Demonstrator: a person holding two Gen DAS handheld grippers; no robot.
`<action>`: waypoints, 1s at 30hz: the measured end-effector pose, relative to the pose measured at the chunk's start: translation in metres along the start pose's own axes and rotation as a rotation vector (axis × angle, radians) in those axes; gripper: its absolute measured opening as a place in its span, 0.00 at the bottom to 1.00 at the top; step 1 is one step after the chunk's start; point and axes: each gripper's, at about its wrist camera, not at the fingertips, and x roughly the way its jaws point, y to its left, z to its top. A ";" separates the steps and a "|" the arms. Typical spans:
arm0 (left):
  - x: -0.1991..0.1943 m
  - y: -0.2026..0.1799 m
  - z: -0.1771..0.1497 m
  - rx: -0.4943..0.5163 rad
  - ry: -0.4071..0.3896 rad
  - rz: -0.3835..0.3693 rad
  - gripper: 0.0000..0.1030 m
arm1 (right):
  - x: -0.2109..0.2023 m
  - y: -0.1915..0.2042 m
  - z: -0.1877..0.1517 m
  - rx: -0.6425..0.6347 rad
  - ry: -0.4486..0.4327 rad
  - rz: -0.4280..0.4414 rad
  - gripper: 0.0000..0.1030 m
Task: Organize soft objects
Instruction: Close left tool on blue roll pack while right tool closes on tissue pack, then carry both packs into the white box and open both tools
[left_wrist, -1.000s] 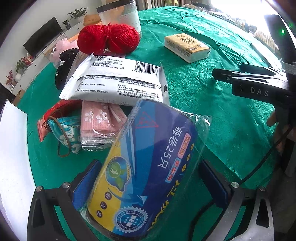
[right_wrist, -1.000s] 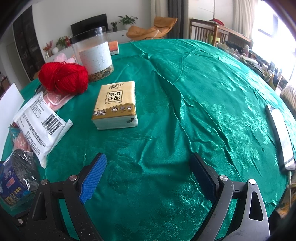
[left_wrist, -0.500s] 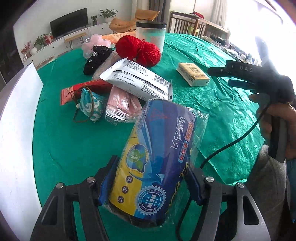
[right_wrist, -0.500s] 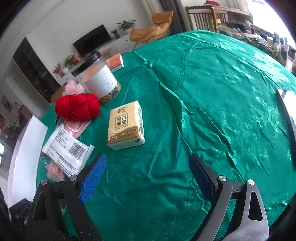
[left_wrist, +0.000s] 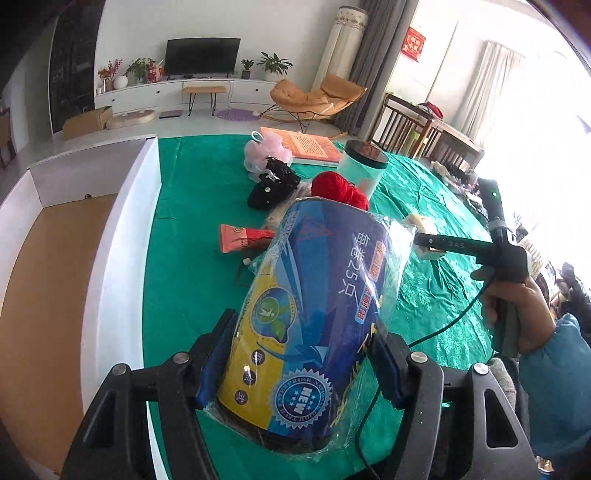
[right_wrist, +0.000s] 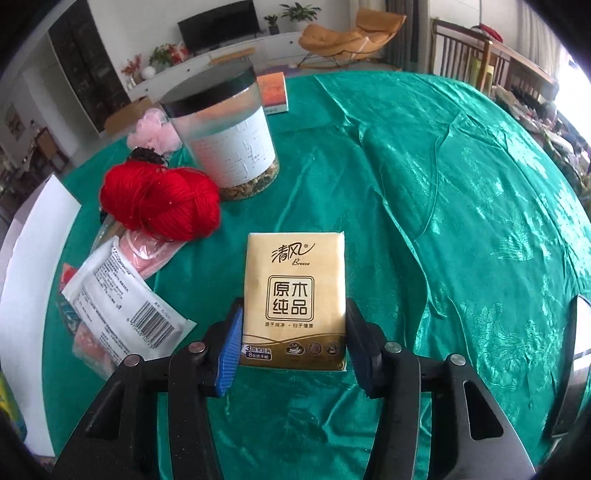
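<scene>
The blue bag roll (left_wrist: 317, 317) sits pinched between the pads of the left gripper (left_wrist: 303, 365), lifted above the green cloth just right of the white box (left_wrist: 122, 229), whose brown floor looks bare, so I judge sorting barely begun. The right gripper (right_wrist: 293, 343) brackets the gold tissue pack (right_wrist: 295, 295) lying on the cloth; whether its pads press it I cannot tell. Beyond the roll wait the red yarn (right_wrist: 159, 206), white packet (right_wrist: 125, 295), black pouch (left_wrist: 273, 184) and pink puff (left_wrist: 266, 149). The roll hides several items behind it; the box's near end is cut off.
</scene>
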 end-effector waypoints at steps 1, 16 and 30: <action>-0.006 0.008 0.002 -0.014 -0.011 0.010 0.65 | -0.013 0.005 -0.001 -0.017 -0.025 0.010 0.52; -0.105 0.170 -0.034 -0.230 -0.090 0.357 0.65 | -0.144 0.288 -0.016 -0.387 -0.119 0.583 0.52; -0.091 0.164 -0.051 -0.226 -0.160 0.461 0.93 | -0.088 0.310 -0.055 -0.425 -0.121 0.521 0.76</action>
